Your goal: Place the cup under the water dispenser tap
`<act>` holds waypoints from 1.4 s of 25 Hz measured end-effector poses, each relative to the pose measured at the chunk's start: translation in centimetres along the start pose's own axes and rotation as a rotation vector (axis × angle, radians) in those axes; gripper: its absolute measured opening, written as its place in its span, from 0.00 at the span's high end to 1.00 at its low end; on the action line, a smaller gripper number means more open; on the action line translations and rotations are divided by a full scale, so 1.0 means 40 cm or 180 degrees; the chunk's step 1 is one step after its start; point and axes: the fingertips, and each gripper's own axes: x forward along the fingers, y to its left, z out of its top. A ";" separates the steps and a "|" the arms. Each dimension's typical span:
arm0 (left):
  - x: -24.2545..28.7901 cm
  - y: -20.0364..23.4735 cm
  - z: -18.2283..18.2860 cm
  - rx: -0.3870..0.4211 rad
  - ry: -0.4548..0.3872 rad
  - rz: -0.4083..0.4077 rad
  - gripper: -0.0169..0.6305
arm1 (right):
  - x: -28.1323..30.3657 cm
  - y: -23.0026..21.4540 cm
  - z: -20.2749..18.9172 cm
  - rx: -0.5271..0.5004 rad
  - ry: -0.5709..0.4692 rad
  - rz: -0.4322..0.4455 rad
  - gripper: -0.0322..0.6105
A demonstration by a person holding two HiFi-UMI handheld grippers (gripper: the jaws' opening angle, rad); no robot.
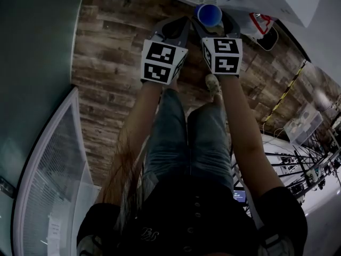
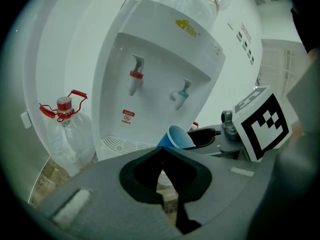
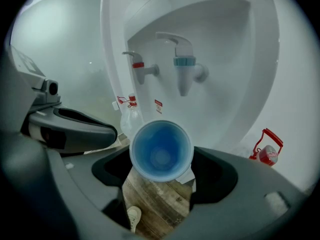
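Note:
A blue cup (image 1: 209,15) sits between the jaws of my right gripper (image 1: 212,25), which is shut on it. In the right gripper view the cup (image 3: 161,151) turns its open mouth toward the camera, below and short of the blue tap (image 3: 184,71), with the red tap (image 3: 142,70) to its left. The white water dispenser (image 2: 160,44) stands right ahead, its drip tray (image 2: 120,145) under the taps. My left gripper (image 2: 161,153) is shut and holds nothing. It hangs just left of the cup (image 2: 177,136).
A clear water bottle (image 2: 62,129) with a red cap and handle stands left of the dispenser, and another red-capped bottle (image 3: 267,149) stands to its right. The floor (image 1: 112,63) is wood plank. A white curved panel (image 1: 48,185) is at the left, and yellow-black tape (image 1: 287,92) at the right.

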 end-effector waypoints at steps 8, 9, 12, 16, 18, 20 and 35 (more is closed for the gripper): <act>0.025 0.010 0.015 0.0006 -0.0158 -0.0072 0.97 | 0.056 -0.020 -0.017 0.0144 -0.0017 -0.0077 0.40; 0.028 0.013 0.015 0.0007 -0.0172 -0.0074 0.97 | 0.062 -0.023 -0.019 0.0158 -0.0014 -0.0085 0.40; 0.039 0.019 0.009 0.0014 -0.0179 -0.0084 0.97 | 0.081 -0.032 -0.019 0.0172 -0.0029 -0.0118 0.40; 0.048 0.022 0.005 0.0022 -0.0153 -0.0054 0.97 | 0.096 -0.050 -0.011 0.0233 -0.0069 -0.0183 0.40; 0.050 0.024 0.007 0.0006 -0.0153 -0.0043 0.97 | 0.102 -0.061 -0.006 0.0272 -0.0087 -0.0230 0.40; 0.053 0.028 0.009 0.0009 -0.0142 -0.0049 0.97 | 0.111 -0.070 -0.002 0.0273 -0.0091 -0.0261 0.40; 0.073 0.024 0.017 -0.0007 -0.0142 -0.0160 0.97 | 0.178 -0.090 -0.002 0.0206 -0.0087 -0.0380 0.40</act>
